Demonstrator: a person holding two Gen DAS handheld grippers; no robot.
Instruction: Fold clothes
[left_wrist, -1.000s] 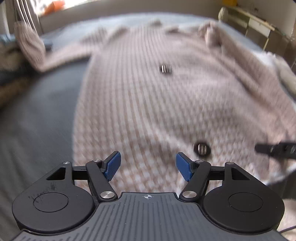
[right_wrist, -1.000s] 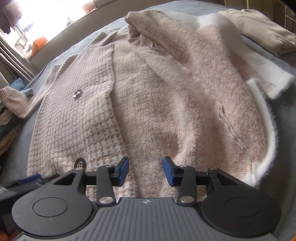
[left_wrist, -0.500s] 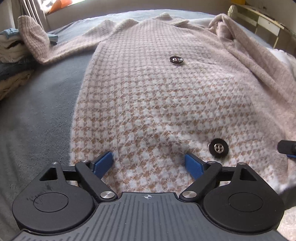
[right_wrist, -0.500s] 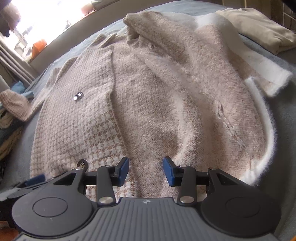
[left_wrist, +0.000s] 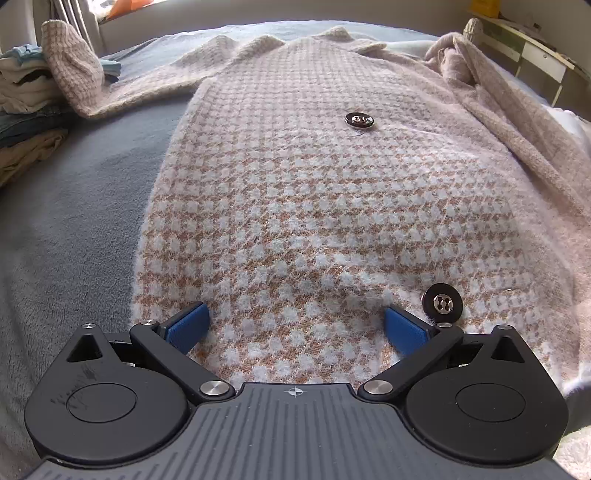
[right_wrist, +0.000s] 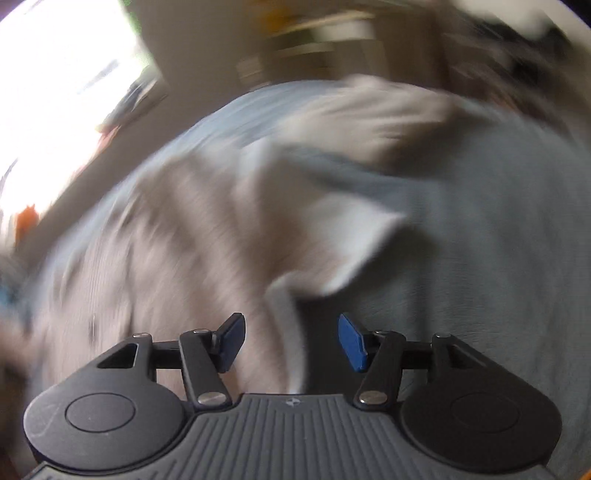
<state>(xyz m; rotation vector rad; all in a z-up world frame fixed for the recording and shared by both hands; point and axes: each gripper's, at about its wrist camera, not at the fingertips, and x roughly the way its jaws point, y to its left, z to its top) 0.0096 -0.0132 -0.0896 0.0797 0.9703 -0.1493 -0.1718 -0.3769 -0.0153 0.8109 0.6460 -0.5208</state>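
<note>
Spread wide, our left claw (left_wrist: 293, 325) sits low over the hem of the houndstooth cardigan (left_wrist: 332, 206), its blue pads (left_wrist: 186, 325) resting on or just above the knit on either side of a stretch of hem; nothing is pinched between them. Just beside the right-hand pad lies the lower button (left_wrist: 442, 303), and further up the front panel the upper button (left_wrist: 359, 120). Beyond that the cardigan lies spread front-up across the grey bed (left_wrist: 74, 206), one sleeve (left_wrist: 70, 70) trailing off toward a pile of clothes (left_wrist: 26, 110) at the left edge, the far side of the garment bunched in a ridge at the right. Our right claw (right_wrist: 291, 341) is also parted and empty, but its view is smeared with motion: we can make out pale fabric under it and what looks like a corner or cuff (right_wrist: 362, 251) lying on the grey bed, little more. We judge the step in hand to be taking hold of the hem with our left claw. Whether a fold has already been laid across the bunched side we cannot settle from this. The next move, as we read it, calls for closing the left pads on the hem edge clear of the lower button, and for the right claw to steady over its own edge before gripping.
</note>
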